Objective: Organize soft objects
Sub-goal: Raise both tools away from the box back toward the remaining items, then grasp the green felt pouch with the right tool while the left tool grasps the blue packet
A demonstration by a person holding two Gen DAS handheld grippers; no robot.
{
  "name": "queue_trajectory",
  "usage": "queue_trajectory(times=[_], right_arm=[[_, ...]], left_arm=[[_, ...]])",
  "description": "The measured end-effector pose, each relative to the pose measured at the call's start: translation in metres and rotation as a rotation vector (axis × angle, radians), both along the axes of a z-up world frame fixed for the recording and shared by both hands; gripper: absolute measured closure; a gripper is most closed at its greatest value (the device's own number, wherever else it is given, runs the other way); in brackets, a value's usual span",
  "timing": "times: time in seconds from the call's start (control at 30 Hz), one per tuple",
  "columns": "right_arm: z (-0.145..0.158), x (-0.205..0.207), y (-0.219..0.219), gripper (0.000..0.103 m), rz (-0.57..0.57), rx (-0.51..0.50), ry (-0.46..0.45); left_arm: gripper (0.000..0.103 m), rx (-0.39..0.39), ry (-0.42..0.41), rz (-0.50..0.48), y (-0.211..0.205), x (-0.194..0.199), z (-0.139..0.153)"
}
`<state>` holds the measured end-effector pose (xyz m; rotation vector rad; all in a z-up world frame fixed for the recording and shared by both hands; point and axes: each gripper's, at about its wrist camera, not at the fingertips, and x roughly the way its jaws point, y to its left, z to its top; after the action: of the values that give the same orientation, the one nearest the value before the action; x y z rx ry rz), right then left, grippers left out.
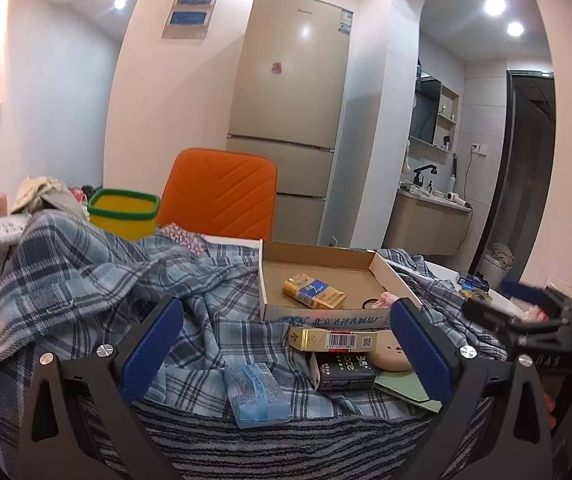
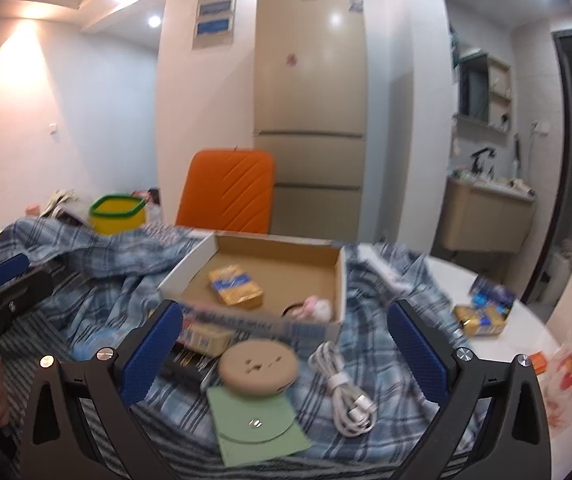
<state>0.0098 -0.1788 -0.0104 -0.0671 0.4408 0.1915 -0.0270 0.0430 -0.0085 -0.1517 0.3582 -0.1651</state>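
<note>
Blue plaid blanket spread in rumpled folds over the tabletop, lying under and around the cardboard box. Inside the box: a gold pack near the middle, a pink hair tie in the near right corner. Just in front of the box, on the blanket: a long gold carton, a black pack, a round beige case resting on a green pouch, a blue tissue packet to the front left, a coiled white cable to the front right. Behind the box to the left, a yellow bin with a green rim; directly behind, an orange chair.

Left gripper hovering above the clutter in front of the box, jaws spread wide, nothing between them. Right gripper likewise before the box, jaws wide apart and empty.
</note>
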Motion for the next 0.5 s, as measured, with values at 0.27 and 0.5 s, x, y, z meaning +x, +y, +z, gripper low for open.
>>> queue_trajectory(times=[0.27,0.5], right_arm=[[-0.024,0.026,0.004,0.000,0.086,-0.049,0.187],[-0.058,0.053,0.018,0.000,0.217,-0.122,0.406]], left_arm=[[0.000,0.000,0.058,-0.006,0.000,0.008,-0.006],[0.000,0.019,0.079,-0.026,-0.006,0.012,-0.009]])
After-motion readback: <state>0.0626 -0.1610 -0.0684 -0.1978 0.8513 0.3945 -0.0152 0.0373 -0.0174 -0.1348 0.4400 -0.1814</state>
